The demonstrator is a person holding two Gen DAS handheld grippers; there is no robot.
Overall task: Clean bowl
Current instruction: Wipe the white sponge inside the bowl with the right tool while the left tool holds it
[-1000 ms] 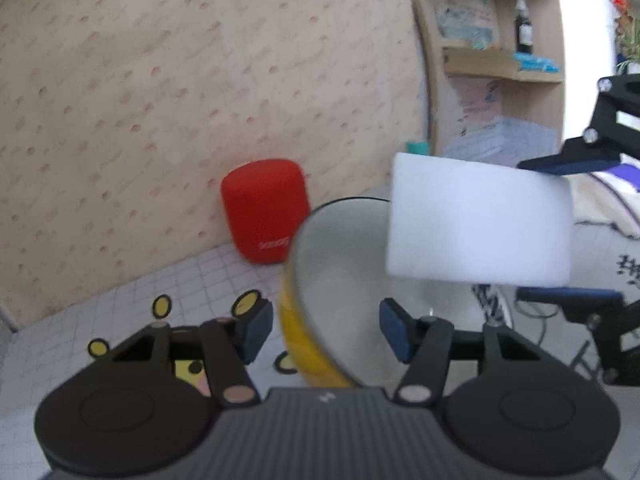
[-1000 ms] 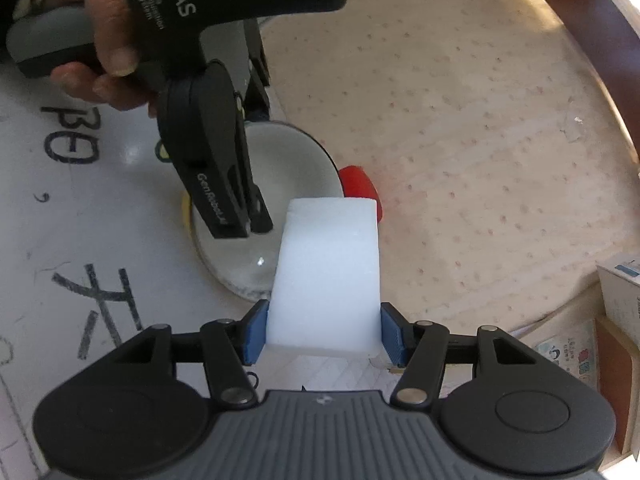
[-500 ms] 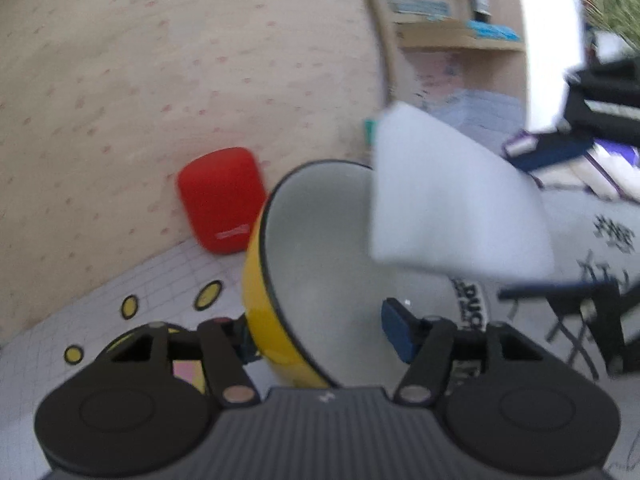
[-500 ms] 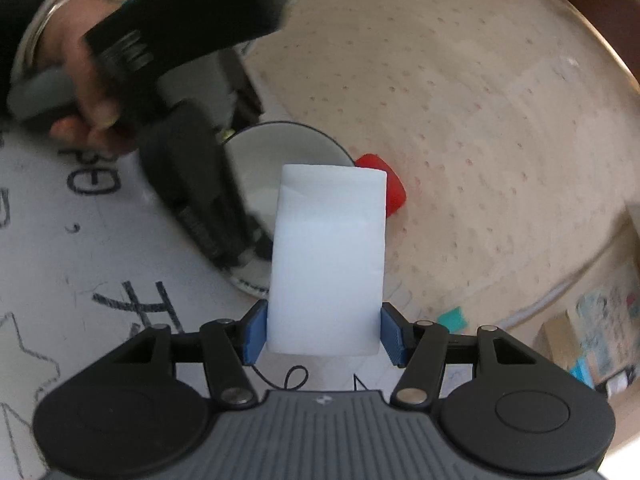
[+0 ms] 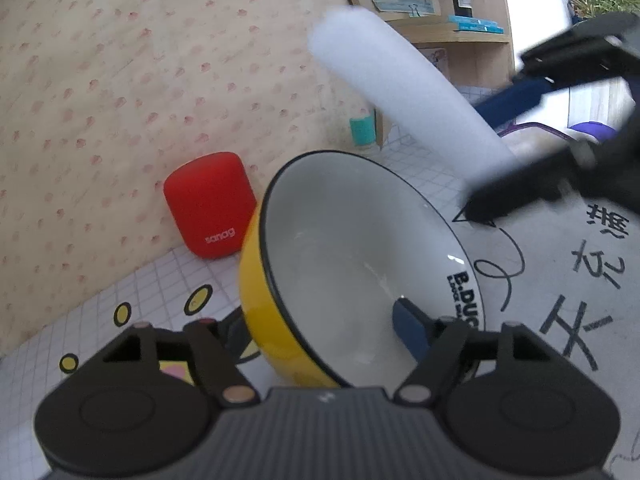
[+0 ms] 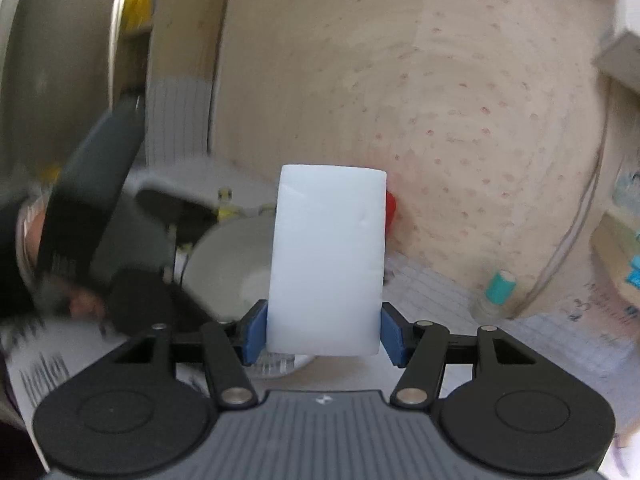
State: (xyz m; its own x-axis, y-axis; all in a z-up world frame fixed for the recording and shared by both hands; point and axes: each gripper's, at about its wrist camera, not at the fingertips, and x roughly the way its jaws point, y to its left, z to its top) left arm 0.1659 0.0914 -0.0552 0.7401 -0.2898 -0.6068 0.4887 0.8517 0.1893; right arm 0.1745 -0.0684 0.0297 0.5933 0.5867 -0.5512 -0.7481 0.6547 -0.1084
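Observation:
A bowl [image 5: 352,264], yellow outside and white inside with a black rim, sits tilted on the table cover right in front of my left gripper [image 5: 320,326]. Its near wall stands between the opening jaws. The right pad [image 5: 412,336] is inside the bowl and apart from the wall; the left finger is mostly hidden behind the yellow side. My right gripper [image 6: 324,338] is shut on a white sponge block [image 6: 326,260]. It holds the sponge [image 5: 400,92] slanted in the air above the bowl's far right rim. In the right wrist view the bowl [image 6: 228,264] lies behind the sponge, next to the blurred left gripper [image 6: 100,208].
A red speaker [image 5: 210,204] stands against the patterned wall just behind the bowl. A teal-capped bottle [image 5: 362,130] stands further back by a wooden shelf [image 5: 460,36] with a dark bottle on it. The white table cover [image 5: 580,280] bears black drawings. A hand [image 6: 80,300] holds the left gripper.
The left jaws have spread apart around the bowl's wall. The right gripper has lifted and rolled, carrying the sponge from in front of the bowl's mouth to up above its far rim.

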